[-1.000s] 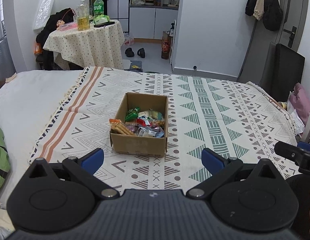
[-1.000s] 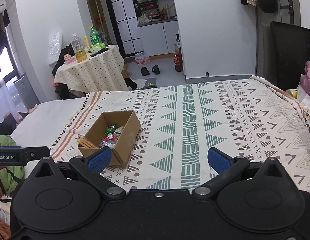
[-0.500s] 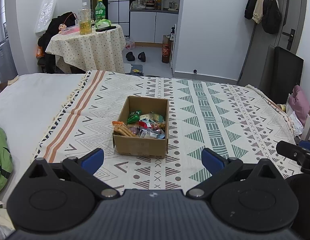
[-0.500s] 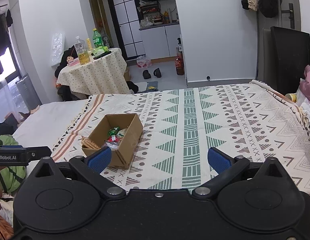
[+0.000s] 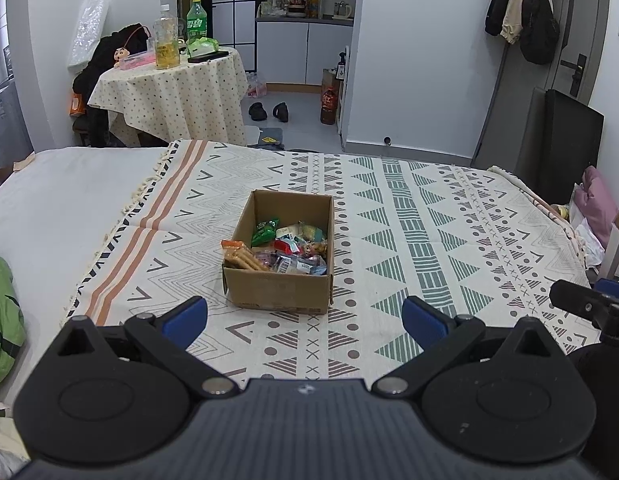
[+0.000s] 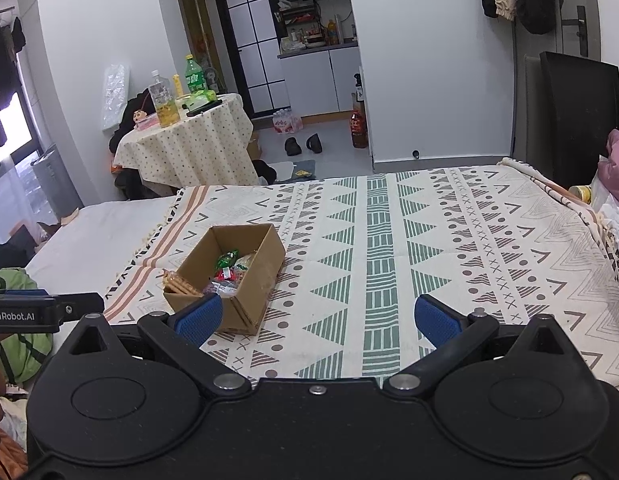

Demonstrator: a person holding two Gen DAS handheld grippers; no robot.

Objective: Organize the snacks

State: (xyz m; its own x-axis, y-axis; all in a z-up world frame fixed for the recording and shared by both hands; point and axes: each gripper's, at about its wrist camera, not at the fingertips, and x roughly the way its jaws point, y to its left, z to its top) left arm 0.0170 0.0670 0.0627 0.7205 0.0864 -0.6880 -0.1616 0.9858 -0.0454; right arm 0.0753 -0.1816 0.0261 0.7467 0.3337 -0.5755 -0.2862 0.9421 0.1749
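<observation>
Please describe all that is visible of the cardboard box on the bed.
The cardboard box is brown, plain, rectangular and open-topped, with no lid visible. It stands upright on the patterned blanket, ahead of both open grippers, touched by neither. Inside lie mixed wrapped snacks; a biscuit pack leans over its near left rim.

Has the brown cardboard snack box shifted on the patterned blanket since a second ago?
No. The brown cardboard snack box sits on the same blanket motifs, right of the orange stripes; only the cameras moved.

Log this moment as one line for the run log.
left gripper: open, empty | right gripper: open, empty | cardboard box: on patterned blanket, snacks inside | contact: none
</observation>
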